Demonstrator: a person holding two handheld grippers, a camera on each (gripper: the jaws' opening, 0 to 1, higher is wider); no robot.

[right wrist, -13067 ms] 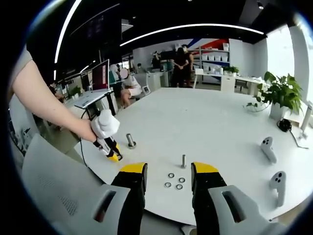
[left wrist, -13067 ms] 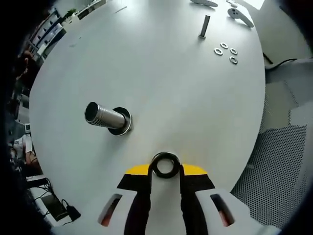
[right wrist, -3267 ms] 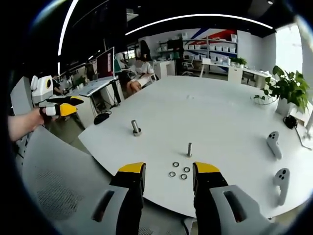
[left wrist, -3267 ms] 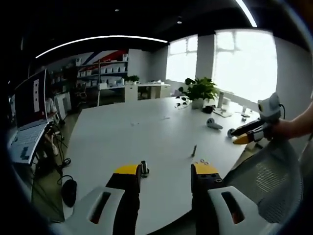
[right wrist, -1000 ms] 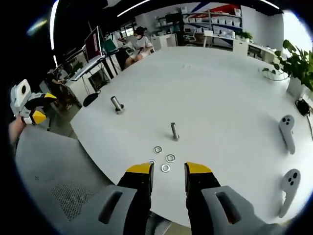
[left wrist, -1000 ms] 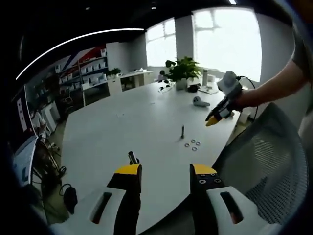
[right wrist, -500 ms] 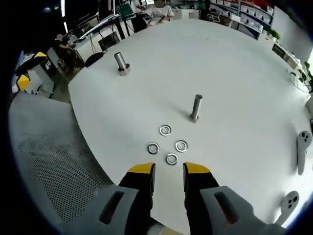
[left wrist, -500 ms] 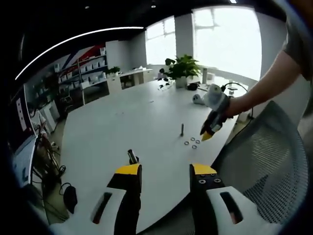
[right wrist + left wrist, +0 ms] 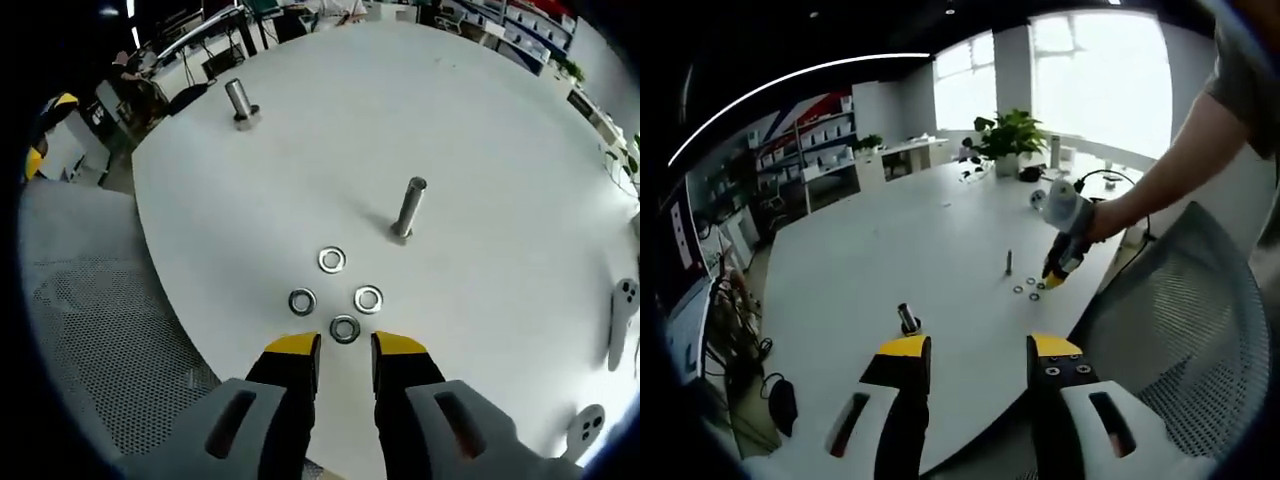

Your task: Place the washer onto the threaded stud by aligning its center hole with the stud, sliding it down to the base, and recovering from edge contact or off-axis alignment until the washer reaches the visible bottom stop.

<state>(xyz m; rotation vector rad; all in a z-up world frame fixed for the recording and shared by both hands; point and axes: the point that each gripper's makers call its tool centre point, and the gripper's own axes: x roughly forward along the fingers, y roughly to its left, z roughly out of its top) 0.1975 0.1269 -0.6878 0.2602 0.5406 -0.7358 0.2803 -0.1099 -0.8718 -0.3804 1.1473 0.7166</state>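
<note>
Right gripper view shows the right gripper just above the nearest washer, jaws slightly apart, holding nothing, likely lining up to grab it. The thin stud stands near. The left gripper waits open and empty.

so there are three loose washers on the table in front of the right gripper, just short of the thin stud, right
Not three: the right gripper view shows four loose washers in a small cluster on the white table. The rest holds: they lie just ahead of the right gripper, short of the thin stud.
</note>
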